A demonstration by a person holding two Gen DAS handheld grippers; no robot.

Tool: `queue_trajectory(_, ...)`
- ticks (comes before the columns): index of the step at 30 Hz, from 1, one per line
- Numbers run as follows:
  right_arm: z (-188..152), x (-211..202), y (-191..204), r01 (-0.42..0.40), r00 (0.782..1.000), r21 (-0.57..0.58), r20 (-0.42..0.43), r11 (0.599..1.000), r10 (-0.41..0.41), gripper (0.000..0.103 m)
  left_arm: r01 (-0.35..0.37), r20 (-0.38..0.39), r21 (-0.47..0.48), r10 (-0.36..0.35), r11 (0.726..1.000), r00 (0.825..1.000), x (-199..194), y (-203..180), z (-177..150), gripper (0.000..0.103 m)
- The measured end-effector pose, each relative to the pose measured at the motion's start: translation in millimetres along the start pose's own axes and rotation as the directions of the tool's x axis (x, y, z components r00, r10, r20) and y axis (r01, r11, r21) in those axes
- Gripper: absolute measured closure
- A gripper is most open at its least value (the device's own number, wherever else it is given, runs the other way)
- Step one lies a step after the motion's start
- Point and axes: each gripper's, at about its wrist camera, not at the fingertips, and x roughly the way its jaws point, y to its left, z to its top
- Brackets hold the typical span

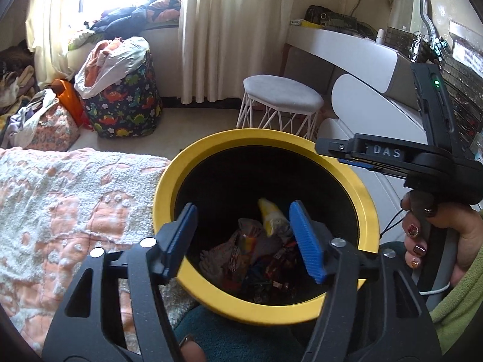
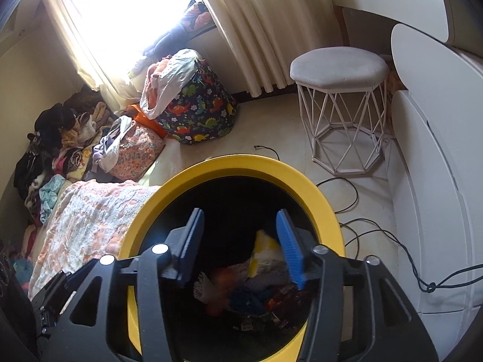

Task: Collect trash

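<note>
Cluttered bedroom floor (image 2: 280, 138) surrounds your yellow-rimmed bin (image 1: 193, 163); left gripper (image 1: 244, 235) and right gripper (image 2: 238, 241) gape, seemingly empty, over trash (image 1: 256, 259).

Seemingly "DAS" on right gripper (image 1: 381, 153)

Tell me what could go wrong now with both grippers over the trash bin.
1. The left gripper and right gripper both hang open above the yellow-rimmed bin, close together, so they might collide.
2. The bin sits against the blanket; a bump on its rim could tip it.
3. Cables trail on the floor beside it, a possible snag.
</note>
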Motion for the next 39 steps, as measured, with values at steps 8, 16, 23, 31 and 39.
queue_trajectory(8,-13,-24,31,0.003,0.997,-0.112,0.071,0.994,0.005,0.019,-0.05,0.043,-0.043,0.051,0.998,0.998,-21,18,-5,0.013)
queue_trajectory(16,-32,-49,59,0.018,0.992,-0.171,0.126,0.985,0.004,0.007,-0.138,0.084,-0.092,0.146,0.986,0.986,-53,39,-15,0.011)
queue_trajectory(23,-50,-67,86,0.005,0.976,-0.221,0.213,0.975,0.043,0.007,-0.227,0.126,-0.136,0.244,0.964,0.962,-85,58,-25,0.011)
queue_trajectory(31,-78,-95,108,0.005,0.908,-0.28,0.403,0.96,0.113,0.007,-0.286,0.198,-0.187,0.322,0.94,0.926,-120,70,-36,0.011)
queue_trajectory(39,-95,-109,114,0.037,0.868,-0.311,0.48,0.95,0.123,0.007,-0.323,0.25,-0.196,0.365,0.926,0.897,-143,75,-47,0.011)
